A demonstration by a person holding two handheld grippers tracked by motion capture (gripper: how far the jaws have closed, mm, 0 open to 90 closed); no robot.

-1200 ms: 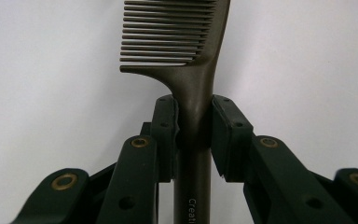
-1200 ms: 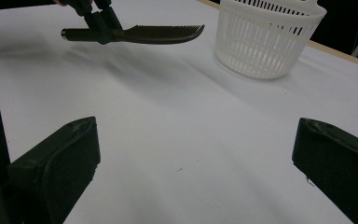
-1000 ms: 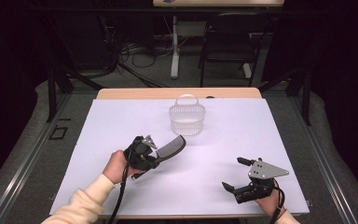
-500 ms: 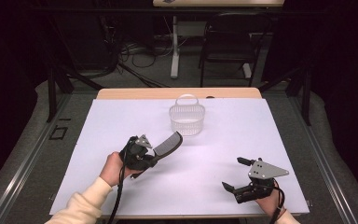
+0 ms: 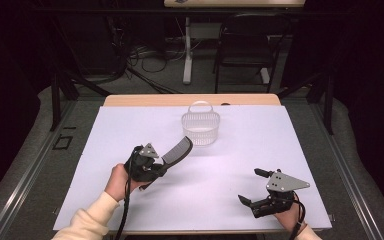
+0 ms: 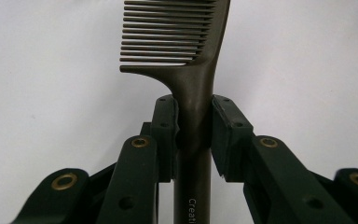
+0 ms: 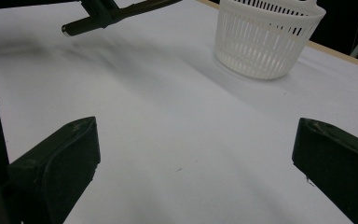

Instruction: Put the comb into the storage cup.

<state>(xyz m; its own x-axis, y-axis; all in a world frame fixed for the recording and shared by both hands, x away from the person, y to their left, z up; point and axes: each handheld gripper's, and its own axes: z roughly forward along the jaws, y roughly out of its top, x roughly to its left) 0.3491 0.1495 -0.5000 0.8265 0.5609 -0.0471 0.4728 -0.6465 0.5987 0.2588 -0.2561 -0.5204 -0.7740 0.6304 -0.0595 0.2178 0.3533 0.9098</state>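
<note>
My left gripper (image 5: 156, 165) is shut on the handle of a dark comb (image 5: 178, 150) and holds it above the white table sheet, toothed end pointing toward the white plastic basket (image 5: 200, 128). In the left gripper view the pads (image 6: 227, 135) press on both sides of the comb's handle (image 6: 193, 93), and the teeth point left at the top. My right gripper (image 5: 249, 185) rests near the front right of the table, open, with nothing between its jaws. From the right gripper (image 7: 196, 149) view, the basket (image 7: 265, 39) stands ahead on the right and the comb's handle end (image 7: 77, 27) hangs at upper left.
The basket has a handle and stands empty near the table's far edge (image 5: 190, 100). The white sheet (image 5: 260, 145) covers the table. A chair (image 5: 245, 45) and cables lie on the floor beyond the table.
The comb's toothed end has tipped up slightly toward the basket, with the left hand shifting a little. The right gripper has not moved.
</note>
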